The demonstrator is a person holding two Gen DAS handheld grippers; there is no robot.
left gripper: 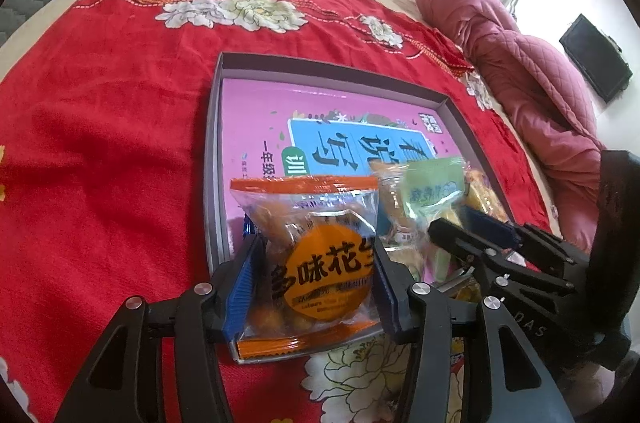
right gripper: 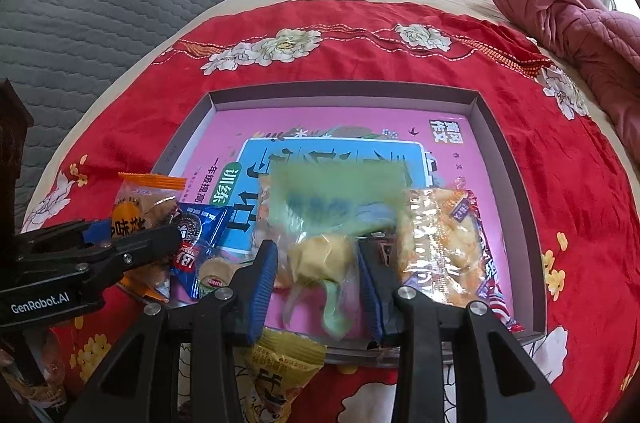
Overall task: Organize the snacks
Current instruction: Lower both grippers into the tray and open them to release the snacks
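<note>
Holding a packet apiece, both tongs hang over the near edge of the shallow box (right gripper: 516,159) that lies on the red floral bedspread (left gripper: 100,127). The left tongs (left gripper: 318,271) pinch an orange-labelled peanut packet (left gripper: 320,259) by its sides, the blue pads against the wrapper, just above the box's near left corner. The right tongs (right gripper: 318,283) grip a green-topped packet (right gripper: 328,223) with a yellow snack inside; it is blurred, so I cannot say just where the pads bite, though the wrapper looks caught between them.

Inside the box, on the pink book cover (right gripper: 280,127) that lines its floor, several snacks already lie along the near side: a clear bag of orange crackers (right gripper: 440,243) on the right, a blue biscuit packet (right gripper: 200,235) to the left, and a small round-labelled one beside it. The far half of the box is bare.

Left to do, by my reckoning: set down the two held packets, then fetch the yellow packet (right gripper: 276,367) that lies outside on the bedspread, just below the box's near rim. The task seems somewhere past halfway.
</note>
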